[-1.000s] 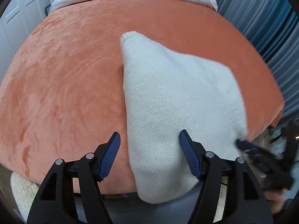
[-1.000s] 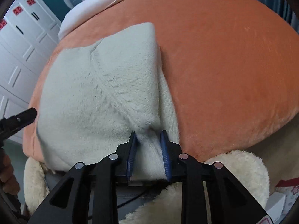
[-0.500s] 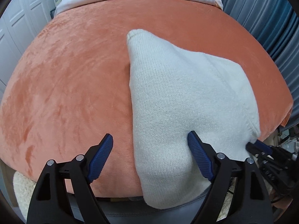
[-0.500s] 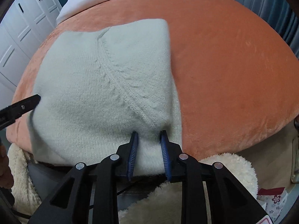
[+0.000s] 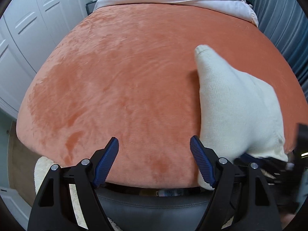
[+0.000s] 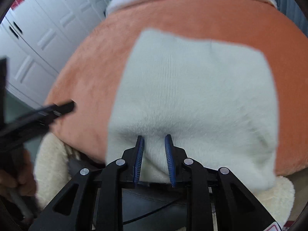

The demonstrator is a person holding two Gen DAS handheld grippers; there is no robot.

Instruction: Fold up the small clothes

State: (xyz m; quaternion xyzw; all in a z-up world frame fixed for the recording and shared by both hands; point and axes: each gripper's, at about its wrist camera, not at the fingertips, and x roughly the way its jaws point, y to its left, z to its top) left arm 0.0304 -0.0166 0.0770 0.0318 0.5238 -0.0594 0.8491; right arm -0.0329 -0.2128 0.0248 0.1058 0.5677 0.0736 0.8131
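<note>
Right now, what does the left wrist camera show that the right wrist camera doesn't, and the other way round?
Only the left wrist view shows the left gripper head-on: its jaws have just been closing slightly, yet stand open over bare orange blanket, nothing between them. Only the right wrist view shows the right gripper with its jaws pinching the near edge of the cream knit garment. Both show the garment, blanket and white cupboard doors.
</note>
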